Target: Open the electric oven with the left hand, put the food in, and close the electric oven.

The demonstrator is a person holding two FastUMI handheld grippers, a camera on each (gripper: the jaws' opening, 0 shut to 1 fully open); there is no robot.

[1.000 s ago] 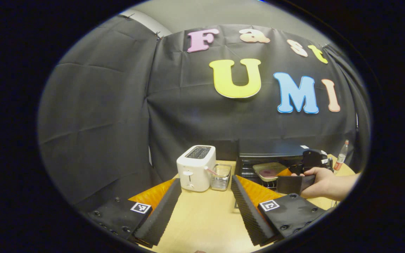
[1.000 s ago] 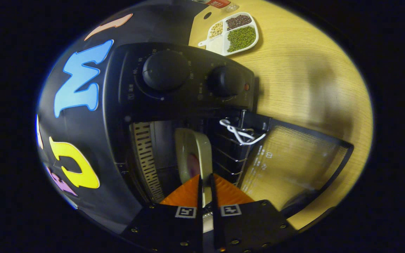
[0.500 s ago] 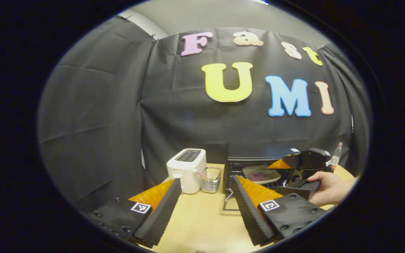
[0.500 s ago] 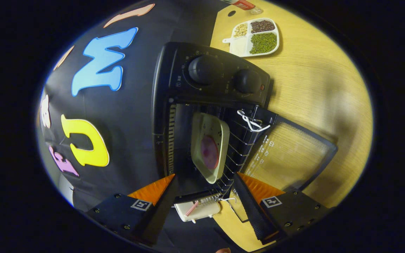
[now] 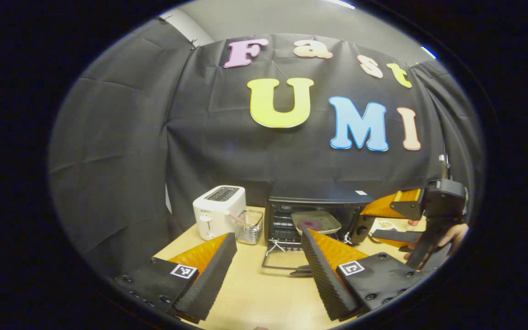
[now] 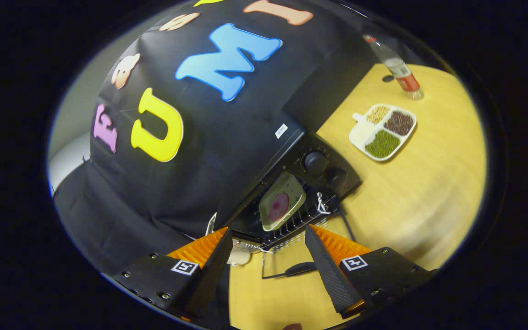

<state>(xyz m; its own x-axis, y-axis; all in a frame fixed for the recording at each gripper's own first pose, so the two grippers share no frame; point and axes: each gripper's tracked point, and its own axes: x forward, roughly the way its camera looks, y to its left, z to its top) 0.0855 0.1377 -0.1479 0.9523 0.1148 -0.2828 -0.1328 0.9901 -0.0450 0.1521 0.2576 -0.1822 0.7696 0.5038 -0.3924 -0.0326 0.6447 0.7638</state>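
Released plate [image 5: 315,222] inside open oven [image 5: 312,215]

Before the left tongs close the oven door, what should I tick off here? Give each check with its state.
1. Plate of food sits on the rack inside the oven: ok.
2. Oven door is down, handle free: ok.
3. Right tongs open, holding nothing: ok.
4. Right tongs clear of the door's swing: ok.
5. Left tongs open, ready for the handle: ok.
6. Plate fully behind the door line: cannot tell.
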